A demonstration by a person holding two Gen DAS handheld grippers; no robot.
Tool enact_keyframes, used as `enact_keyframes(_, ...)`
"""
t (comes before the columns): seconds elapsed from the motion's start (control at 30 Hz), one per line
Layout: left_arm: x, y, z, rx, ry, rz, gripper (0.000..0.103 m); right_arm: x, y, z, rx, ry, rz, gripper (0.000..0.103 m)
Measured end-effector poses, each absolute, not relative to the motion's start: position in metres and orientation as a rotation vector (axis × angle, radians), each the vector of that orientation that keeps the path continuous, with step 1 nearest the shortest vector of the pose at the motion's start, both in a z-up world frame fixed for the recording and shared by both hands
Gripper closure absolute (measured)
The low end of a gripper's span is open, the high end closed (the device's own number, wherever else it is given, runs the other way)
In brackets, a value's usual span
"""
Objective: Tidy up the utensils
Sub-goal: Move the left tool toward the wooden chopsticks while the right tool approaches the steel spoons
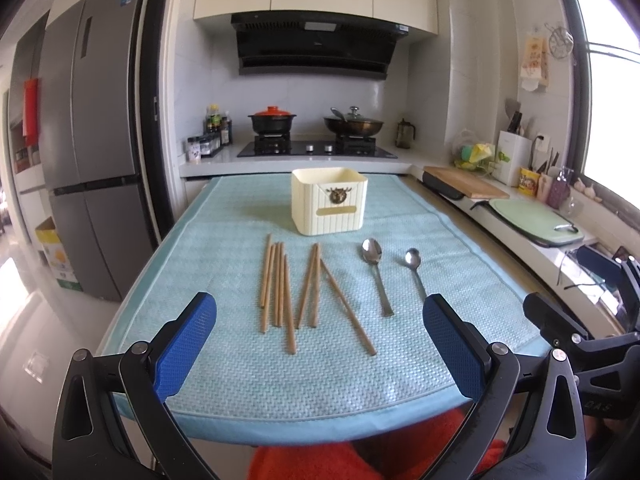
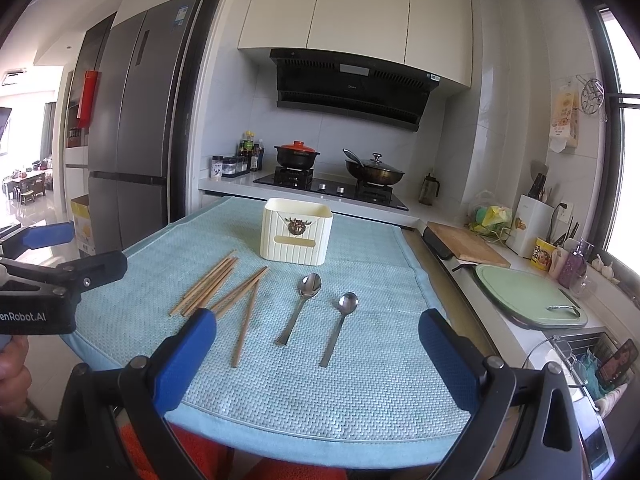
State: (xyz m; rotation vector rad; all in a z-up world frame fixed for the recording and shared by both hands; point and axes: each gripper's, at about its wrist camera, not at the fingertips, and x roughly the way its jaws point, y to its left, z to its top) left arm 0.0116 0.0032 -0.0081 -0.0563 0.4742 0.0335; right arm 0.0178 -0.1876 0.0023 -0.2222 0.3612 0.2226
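Several wooden chopsticks [image 1: 280, 288] [image 2: 212, 288] lie spread on a light blue mat [image 1: 280, 380] [image 2: 360, 392]. To their right lie a larger metal spoon [image 1: 376, 272] [image 2: 302, 300] and a smaller metal spoon [image 1: 415, 270] [image 2: 340, 320]. A cream holder box [image 1: 329, 206] [image 2: 297, 236] stands upright behind them. My left gripper [image 1: 320, 340] hovers open over the mat's near edge, in front of the chopsticks. My right gripper [image 2: 318, 356] is open in front of the spoons, holding nothing. The left gripper's body [image 2: 60, 276] shows at the left of the right wrist view.
A stove with a red-lidded pot [image 1: 272, 118] and a wok [image 1: 352, 124] stands behind the table. A counter on the right holds a wooden board [image 1: 464, 182] and a green board [image 1: 532, 220]. A grey fridge [image 1: 92, 160] stands at the left.
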Motion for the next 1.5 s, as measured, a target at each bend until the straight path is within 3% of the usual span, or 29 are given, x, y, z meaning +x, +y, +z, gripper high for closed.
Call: enact_keyframes(1.5,0.093,0.066,-0.065,-0.134,0.667,0.188,0.0,0.091,-0.197,-0.046,-0.185,0.55,0.169,0.0)
